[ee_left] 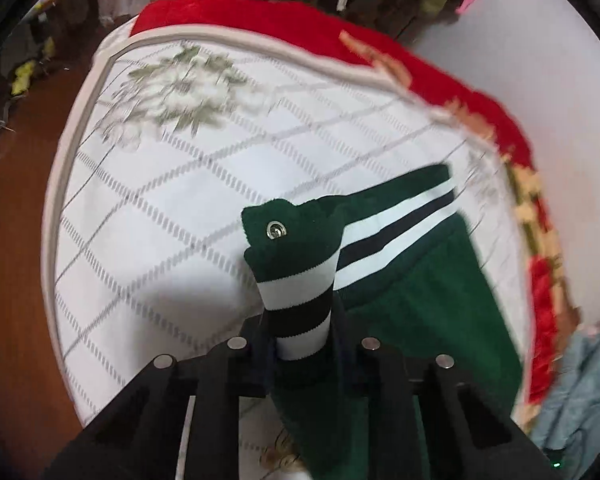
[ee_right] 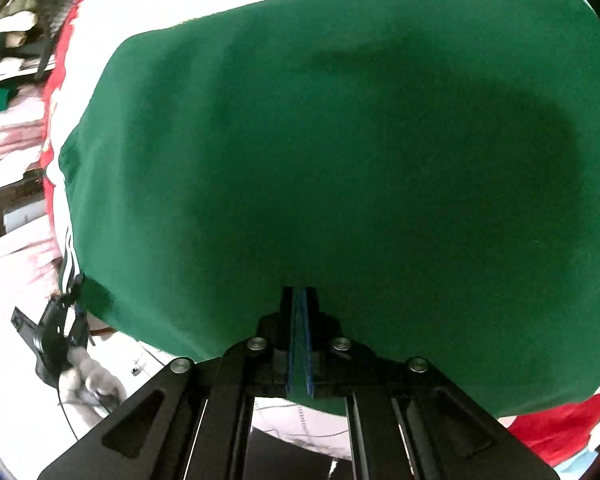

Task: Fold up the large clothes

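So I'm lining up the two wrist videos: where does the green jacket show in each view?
Left wrist view: the green jacket sits lower centre to right, its striped ribbed edge pinched in the left gripper.
Right wrist view: the jacket fills most of the picture, its near edge clamped in the right gripper.
Shared landmark: the red blanket, along the top in the left view, lower right in the right view.

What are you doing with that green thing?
A person is folding a big green garment over a bed, holding a gripper in each hand. The left gripper is clamped on the striped green, white and black band near a metal snap. The right gripper is pinched shut on a plain green edge. The cloth is spread between them, so the fold is under way, not finished.
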### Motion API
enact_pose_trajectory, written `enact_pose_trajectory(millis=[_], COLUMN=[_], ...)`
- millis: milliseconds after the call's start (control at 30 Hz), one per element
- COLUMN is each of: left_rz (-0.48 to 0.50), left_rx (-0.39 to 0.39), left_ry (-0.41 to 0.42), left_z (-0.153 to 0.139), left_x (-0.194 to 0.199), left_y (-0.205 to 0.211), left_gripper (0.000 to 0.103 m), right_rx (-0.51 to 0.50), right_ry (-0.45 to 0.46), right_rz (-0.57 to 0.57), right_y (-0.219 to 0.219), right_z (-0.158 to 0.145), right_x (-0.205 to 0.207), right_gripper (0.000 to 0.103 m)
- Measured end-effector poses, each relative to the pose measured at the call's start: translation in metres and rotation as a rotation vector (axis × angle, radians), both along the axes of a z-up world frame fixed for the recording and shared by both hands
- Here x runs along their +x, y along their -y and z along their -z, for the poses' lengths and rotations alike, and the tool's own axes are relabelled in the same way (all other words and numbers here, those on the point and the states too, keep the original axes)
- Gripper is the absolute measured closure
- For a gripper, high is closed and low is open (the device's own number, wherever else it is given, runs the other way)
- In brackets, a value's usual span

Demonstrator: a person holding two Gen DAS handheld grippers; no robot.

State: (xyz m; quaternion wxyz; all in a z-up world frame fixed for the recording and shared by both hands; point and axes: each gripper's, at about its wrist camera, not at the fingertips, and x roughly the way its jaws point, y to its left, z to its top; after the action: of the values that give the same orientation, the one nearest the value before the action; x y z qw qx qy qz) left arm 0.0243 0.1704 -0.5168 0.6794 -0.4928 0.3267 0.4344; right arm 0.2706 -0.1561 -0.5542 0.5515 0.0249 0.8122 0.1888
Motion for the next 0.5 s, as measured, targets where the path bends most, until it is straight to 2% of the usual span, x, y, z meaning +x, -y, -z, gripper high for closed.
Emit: enact_pose_trajectory(millis=[67,133,233,267,300,367,400,433,467,500], left_rz=[0.039,0.07,0.072,0.064,0.065,0.089,0.1,0.105,0.116,0.126], left_rx=[-0.035,-0.1,-0.162,-0.148,-0.125,-0.079,-0.047,-0.014,0.027,0.049], left_ry=[0.064,0.074,0.166,0.189,0.186,0.145,0.117,0.082,0.037,0.018], left_z=[0.012,0.037,0.061,0.063,0.063,0.06,0.057,0.055,0.048,0.042], left_x=[0.003,0.008,0.011,0.014,0.02,0.033,0.041,0.049,0.059,0.062], left_y=[-0.017,-0.027,-0.028,-0.026,-0.023,-0.015,-0.012,-0.011,-0.009,-0.011], left_gripper=[0.082,0.075,0.042,0.033,0.032,0.032,0.035,0.045,0.075,0.082], right_rx=[0.016,-0.005,-0.079,-0.083,-0.077,-0.058,-0.053,-0.046,-0.038,-0.027], right_ry=[0.007,0.027,0.062,0.058,0.051,0.041,0.04,0.038,0.036,0.037], right_rz=[0.008,0.0,-0.004,0.009,0.022,0.05,0.064,0.085,0.109,0.13], right_y=[-0.002,-0.001,0.004,0.007,0.009,0.013,0.016,0.02,0.024,0.026], right_z=[-0.004,-0.004,0.0,0.003,0.004,0.007,0.008,0.007,0.006,0.003], right_x=[-0.003,-0.003,-0.002,-0.001,-0.001,-0.001,-0.001,-0.001,-0.001,-0.001], right_gripper=[0.099,0.097,0.096,0.096,0.096,0.096,0.096,0.096,0.096,0.096])
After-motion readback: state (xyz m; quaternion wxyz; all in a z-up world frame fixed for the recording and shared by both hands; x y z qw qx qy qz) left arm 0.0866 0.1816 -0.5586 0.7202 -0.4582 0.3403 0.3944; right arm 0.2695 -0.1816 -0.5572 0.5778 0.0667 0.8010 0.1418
